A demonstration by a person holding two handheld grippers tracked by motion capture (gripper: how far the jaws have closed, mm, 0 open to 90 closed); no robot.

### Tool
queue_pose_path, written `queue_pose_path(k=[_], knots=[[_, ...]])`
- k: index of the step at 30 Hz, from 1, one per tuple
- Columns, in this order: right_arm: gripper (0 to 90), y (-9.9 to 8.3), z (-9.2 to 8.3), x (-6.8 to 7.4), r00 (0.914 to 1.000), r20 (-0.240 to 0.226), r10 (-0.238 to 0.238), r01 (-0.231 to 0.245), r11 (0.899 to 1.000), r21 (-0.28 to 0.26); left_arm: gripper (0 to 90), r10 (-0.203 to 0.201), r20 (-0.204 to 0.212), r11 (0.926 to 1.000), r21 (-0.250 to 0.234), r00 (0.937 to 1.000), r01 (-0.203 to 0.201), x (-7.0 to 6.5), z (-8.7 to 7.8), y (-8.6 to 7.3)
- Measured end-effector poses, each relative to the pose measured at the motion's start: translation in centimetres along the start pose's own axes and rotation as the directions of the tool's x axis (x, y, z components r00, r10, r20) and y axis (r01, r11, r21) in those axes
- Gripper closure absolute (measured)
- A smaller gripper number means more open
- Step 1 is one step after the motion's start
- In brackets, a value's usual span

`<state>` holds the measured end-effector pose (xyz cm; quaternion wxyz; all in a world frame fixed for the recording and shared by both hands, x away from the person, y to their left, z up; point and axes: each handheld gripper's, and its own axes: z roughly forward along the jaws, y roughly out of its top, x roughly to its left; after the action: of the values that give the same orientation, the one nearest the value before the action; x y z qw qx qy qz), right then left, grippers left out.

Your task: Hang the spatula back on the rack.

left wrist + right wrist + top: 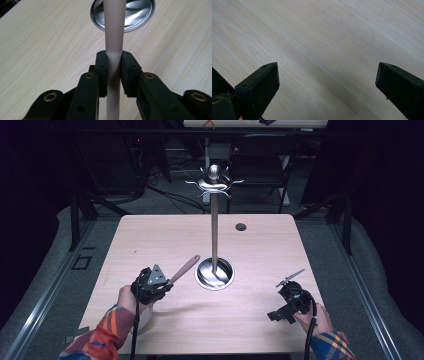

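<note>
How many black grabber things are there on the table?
2. The left gripper is near the table's front left, clamped on a pinkish handle. The right gripper is at the front right, open and empty.

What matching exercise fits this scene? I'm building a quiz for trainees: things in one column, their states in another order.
Things:
1. left claw
2. right claw
3. metal stand
4. pink handle

States:
A. upright on a round base
B. open over bare table
C. clamped between two jaws
D. shut on a rod-shaped thing

Pairs: 1-D, 2-B, 3-A, 4-C
</note>
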<state>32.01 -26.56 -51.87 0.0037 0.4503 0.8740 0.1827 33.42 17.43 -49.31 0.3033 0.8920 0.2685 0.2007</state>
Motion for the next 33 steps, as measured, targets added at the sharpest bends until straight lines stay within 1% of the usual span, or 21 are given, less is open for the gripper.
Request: queue_pose_path(k=[2,4,7,8,9,11,12,13,16,17,18,19,20,21,22,24,25,27,28,32,33], knots=[[4.7,0.0,0.0,-0.1,1.0000,0.007,-0.005,0.005,1.000,0.008,77.4,-0.011,-0.006,0.9995,-0.028,0.9999,0.011,0.1,-0.4,0.0],[4.7,0.0,0.1,0.1,0.9999,-0.008,0.007,-0.007,1.000,-0.004,77.4,-0.024,-0.010,0.9987,-0.045,0.9997,0.024,0.2,-0.8,0.0],[4.7,0.0,0.2,0.0,1.0000,-0.006,0.008,-0.008,1.000,0.005,77.4,-0.037,-0.020,0.9969,-0.070,0.9991,0.035,0.3,-1.4,0.0],[4.6,0.0,0.2,0.0,1.0000,0.000,0.004,-0.004,1.000,0.011,77.4,-0.037,-0.020,0.9969,-0.070,0.9991,0.035,0.3,-1.4,0.0],[4.4,0.0,0.2,0.0,1.0000,-0.005,0.005,-0.005,1.000,0.011,77.4,-0.047,-0.029,0.9947,-0.093,0.9985,0.044,0.3,-1.8,0.1],[4.4,0.0,0.2,0.0,0.9999,-0.011,0.012,-0.012,1.000,0.003,77.4,-0.057,-0.038,0.9913,-0.120,0.9976,0.052,0.2,-2.2,0.2],[4.4,0.0,0.3,0.0,0.9998,-0.018,0.008,-0.008,1.000,0.010,77.4,-0.054,-0.043,0.9910,-0.125,0.9976,0.048,0.1,-2.3,0.3],[4.4,0.1,0.2,0.0,1.0000,-0.006,0.001,-0.001,1.000,0.019,77.4,-0.057,-0.049,0.9891,-0.139,0.9972,0.050,0.1,-2.5,0.3],[4.4,0.1,0.3,0.1,0.9999,-0.015,0.007,-0.007,1.000,0.009,77.4,-0.051,-0.054,0.9885,-0.145,0.9972,0.042,0.0,-2.8,0.5],[4.4,0.1,0.2,0.1,1.0000,-0.006,0.003,-0.003,1.000,0.013,77.4,-0.047,-0.065,0.9856,-0.165,0.9967,0.036,-0.1,-3.1,0.6],[4.4,0.1,0.2,0.1,1.0000,-0.006,0.003,-0.003,1.000,0.013,77.4,-0.047,-0.065,0.9856,-0.165,0.9967,0.036,-0.1,-3.1,0.6],[4.4,0.0,0.2,0.1,0.9999,-0.012,0.009,-0.009,1.000,0.009,77.4,-0.051,-0.086,0.9807,-0.192,0.9950,0.034,-0.2,-3.4,0.8],[4.4,0.1,0.2,0.0,1.0000,-0.003,0.000,0.000,1.000,0.019,77.4,-0.051,-0.086,0.9807,-0.192,0.9950,0.034,-0.2,-3.4,0.8],[4.4,0.1,0.2,0.1,1.0000,-0.002,0.005,-0.005,1.000,0.014,77.4,-0.053,-0.107,0.9737,-0.226,0.9928,0.028,-0.4,-3.7,1.0],[4.4,0.1,0.2,0.1,1.0000,-0.002,0.005,-0.005,1.000,0.014,77.4,-0.053,-0.107,0.9737,-0.226,0.9928,0.028,-0.4,-3.7,1.0],[4.5,0.1,0.3,0.1,1.0000,-0.002,0.005,-0.005,1.000,0.015,77.4,-0.056,-0.120,0.9683,-0.248,0.9912,0.025,-0.5,-4.0,1.3],[4.6,0.1,0.3,0.1,1.0000,0.000,0.005,-0.005,1.000,0.014,77.4,-0.056,-0.129,0.9631,-0.268,0.9900,0.020,-0.6,-4.1,1.6],[4.6,0.1,0.3,0.1,1.0000,0.001,0.005,-0.005,1.000,0.016,77.3,-0.057,-0.129,0.9629,-0.269,0.9901,0.020,-0.7,-4.1,1.7],[4.6,0.0,0.3,0.1,0.9999,-0.005,0.011,-0.011,1.000,0.012,77.4,-0.056,-0.129,0.9606,-0.277,0.9900,0.018,-0.9,-4.1,1.9],[4.7,0.1,0.3,0.1,0.9999,-0.004,0.010,-0.010,1.000,0.013,77.4,-0.061,-0.127,0.9591,-0.282,0.9901,0.023,-1.0,-4.1,2.2],[4.7,0.1,0.3,0.1,0.9999,-0.004,0.010,-0.010,1.000,0.013,77.4,-0.062,-0.126,0.9578,-0.287,0.9901,0.023,-1.0,-4.1,2.3]])
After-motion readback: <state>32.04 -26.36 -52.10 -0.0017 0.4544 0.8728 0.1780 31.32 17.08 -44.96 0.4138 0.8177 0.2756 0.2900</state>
